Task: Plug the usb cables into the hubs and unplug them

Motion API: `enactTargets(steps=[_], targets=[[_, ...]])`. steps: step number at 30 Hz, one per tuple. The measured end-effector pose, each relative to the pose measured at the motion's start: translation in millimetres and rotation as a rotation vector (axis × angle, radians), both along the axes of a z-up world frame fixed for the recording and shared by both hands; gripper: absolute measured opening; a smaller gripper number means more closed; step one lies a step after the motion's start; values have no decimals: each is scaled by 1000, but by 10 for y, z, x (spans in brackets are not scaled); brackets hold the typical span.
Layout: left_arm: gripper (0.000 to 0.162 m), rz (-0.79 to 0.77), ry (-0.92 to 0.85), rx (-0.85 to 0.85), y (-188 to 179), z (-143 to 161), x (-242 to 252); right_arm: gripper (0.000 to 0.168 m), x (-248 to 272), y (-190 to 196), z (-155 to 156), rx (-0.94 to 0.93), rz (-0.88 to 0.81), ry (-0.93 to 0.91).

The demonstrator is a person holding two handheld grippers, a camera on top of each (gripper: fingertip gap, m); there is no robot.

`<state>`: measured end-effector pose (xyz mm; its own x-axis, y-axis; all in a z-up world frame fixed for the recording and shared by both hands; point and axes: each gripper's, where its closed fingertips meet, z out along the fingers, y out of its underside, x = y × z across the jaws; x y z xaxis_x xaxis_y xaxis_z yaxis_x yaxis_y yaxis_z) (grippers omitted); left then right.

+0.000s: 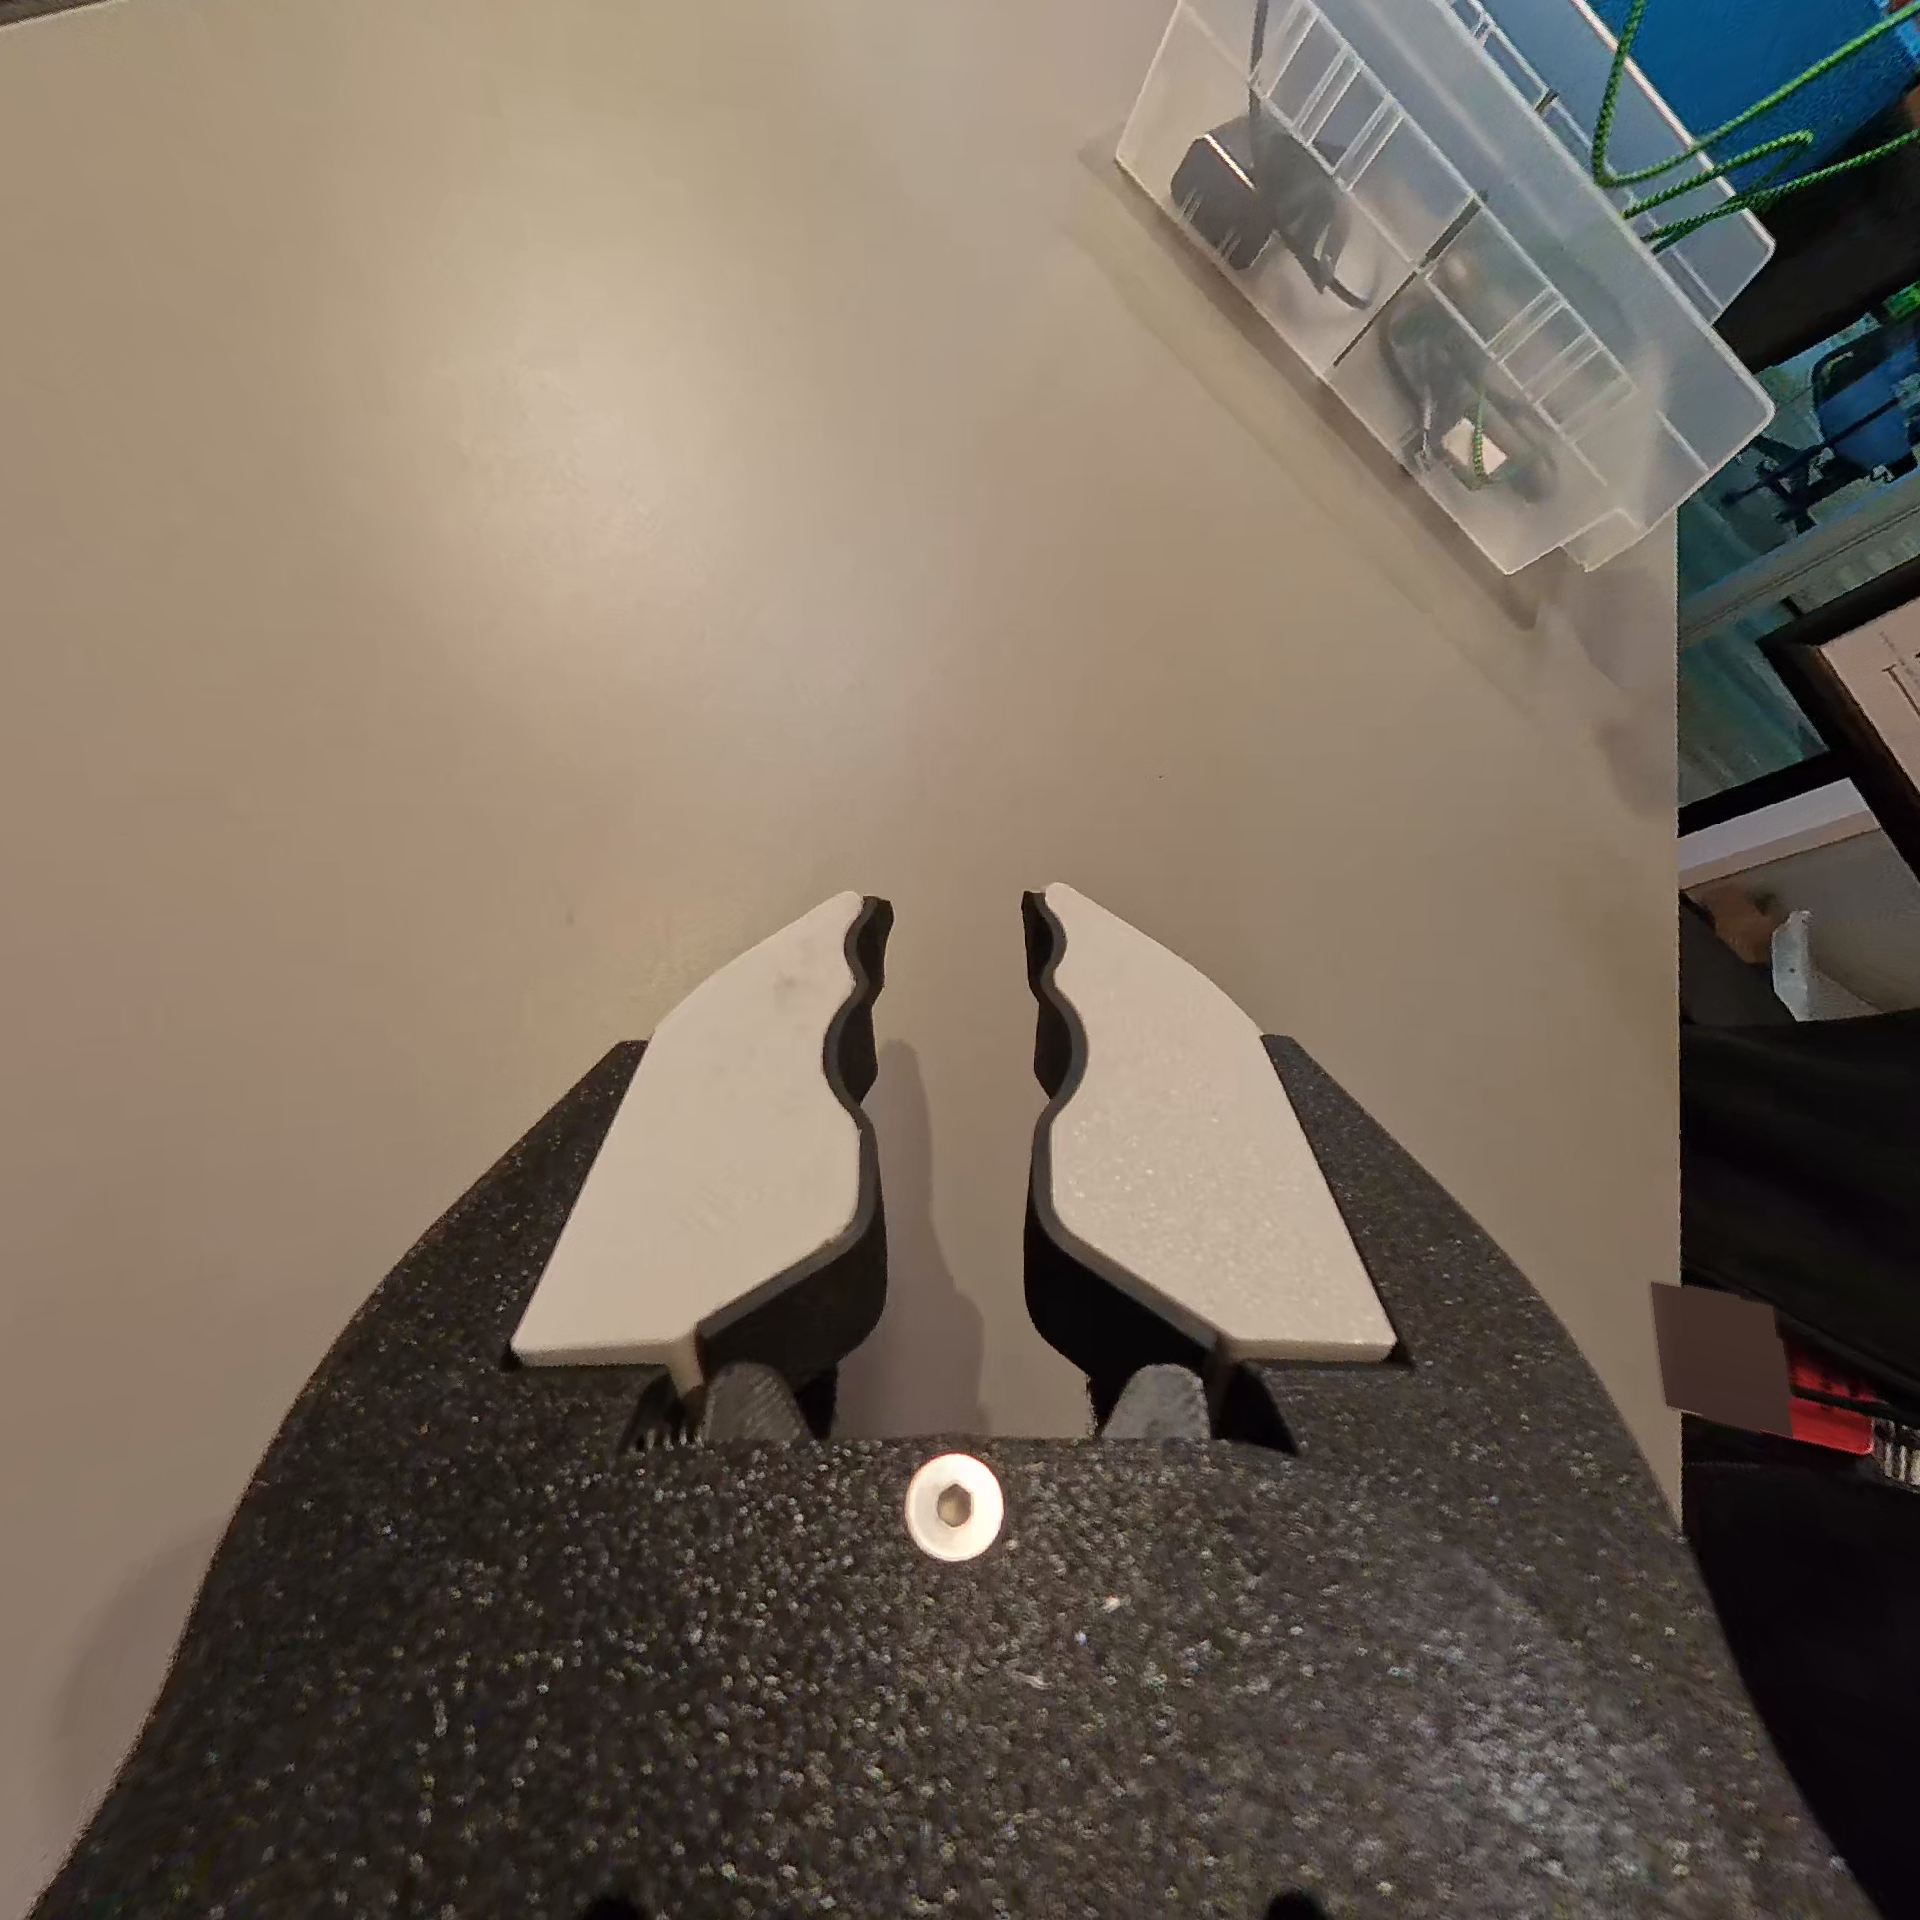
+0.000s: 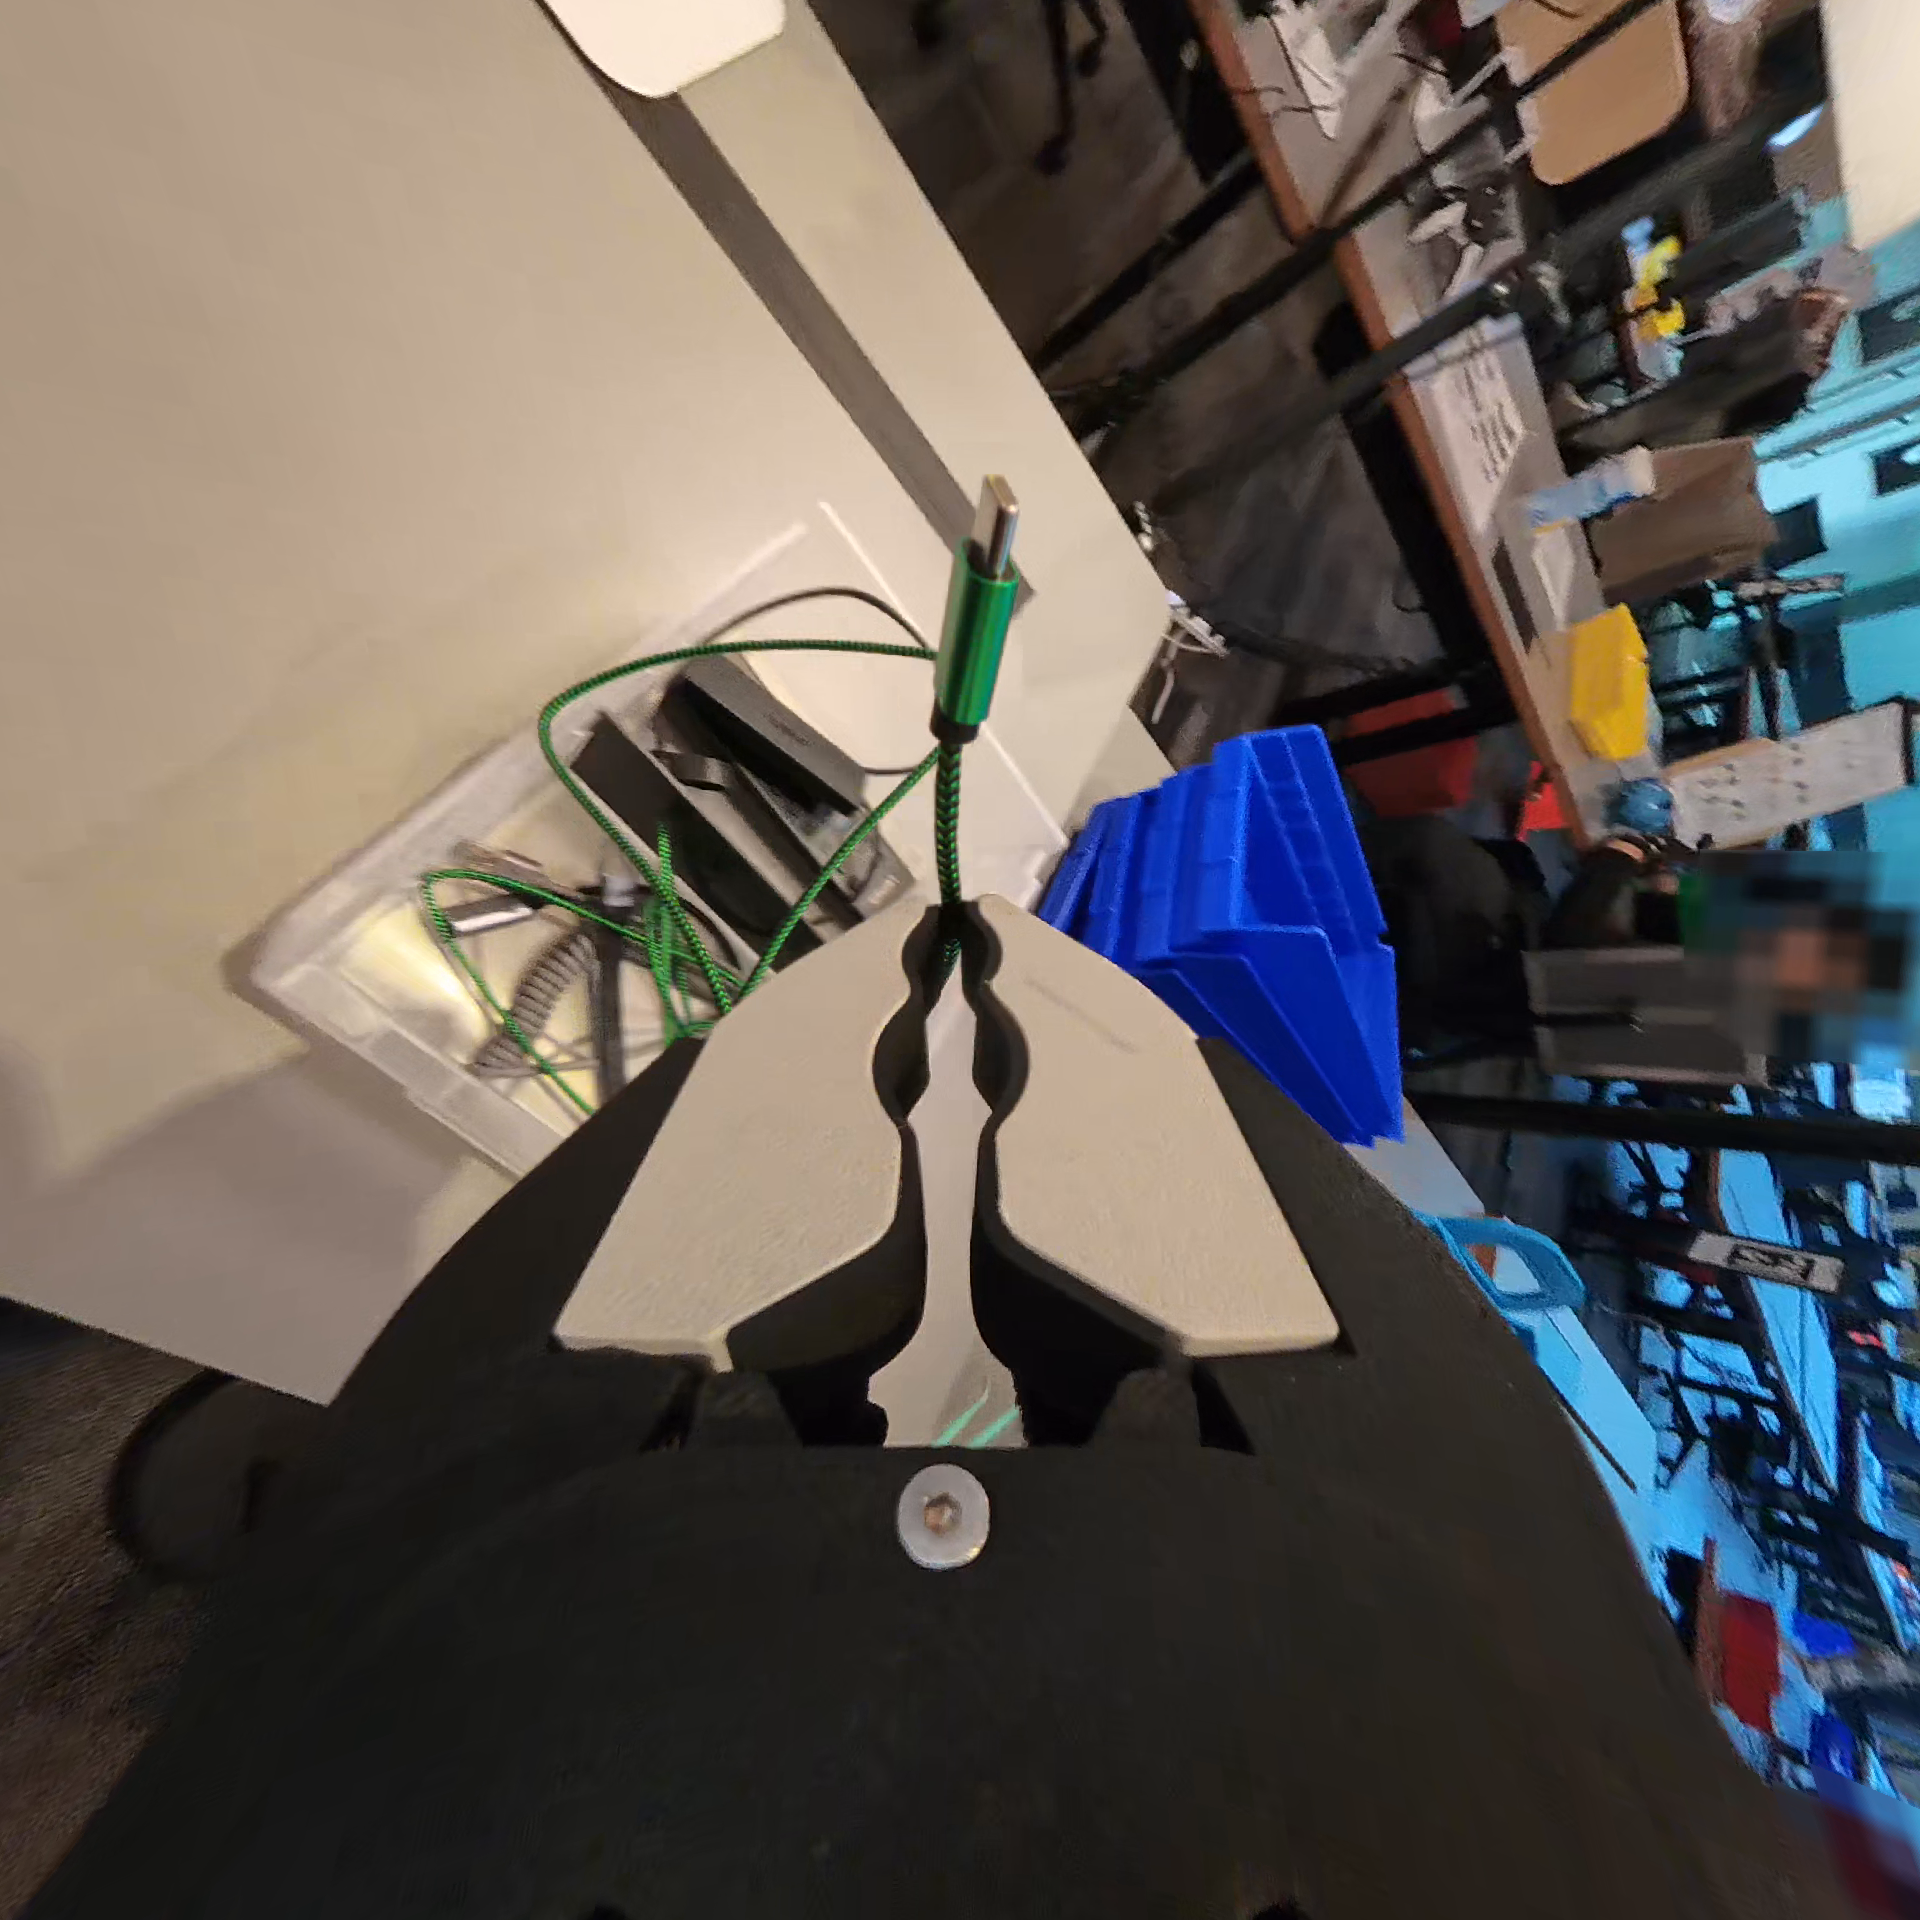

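Note:
My right gripper [image 2: 948,916] is shut on a green braided USB cable [image 2: 948,821] just behind its green metal plug [image 2: 975,623]. The plug sticks up past the fingertips, its silver tip free in the air. The cable trails down into a clear plastic box [image 2: 343,977] on the table, which holds dark hubs [image 2: 727,758] and other cables. My left gripper [image 1: 956,914] is open and empty over bare beige table. In the left wrist view the clear box [image 1: 1621,343] lies at the top right, with a black hub [image 1: 1226,197] inside and green cable [image 1: 1704,135] rising out of it.
The beige table [image 1: 520,520] ends at a right edge [image 1: 1675,935] in the left wrist view. Stacked blue bins [image 2: 1247,914] stand beside the box at the table edge. Beyond are cluttered workbenches and a blurred patch. The left gripper's tips are roughly 50 cm from the right gripper's.

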<state>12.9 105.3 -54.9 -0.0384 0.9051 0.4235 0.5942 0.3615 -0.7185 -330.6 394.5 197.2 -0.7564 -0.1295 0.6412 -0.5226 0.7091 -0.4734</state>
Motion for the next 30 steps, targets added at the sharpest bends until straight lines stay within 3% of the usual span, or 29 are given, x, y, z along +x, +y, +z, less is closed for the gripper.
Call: enactTargets(steps=[4,12,18,23,30], targets=[[26,4,-6,4,-11,-22,5,2,-219,138,-183,40,-6,-32],[26,-6,-26,4,19,-84,-17,2,-106,77,-1629,324,138,-261],[26,-8,-39,6,31,-130,-25,3,130,-170,-2338,432,192,-336],[26,-6,-39,5,23,-135,-13,40,279,-268,-2195,358,246,-389],[26,-8,34,-57,27,27,-64,52,452,-252,-1490,65,283,-456]])
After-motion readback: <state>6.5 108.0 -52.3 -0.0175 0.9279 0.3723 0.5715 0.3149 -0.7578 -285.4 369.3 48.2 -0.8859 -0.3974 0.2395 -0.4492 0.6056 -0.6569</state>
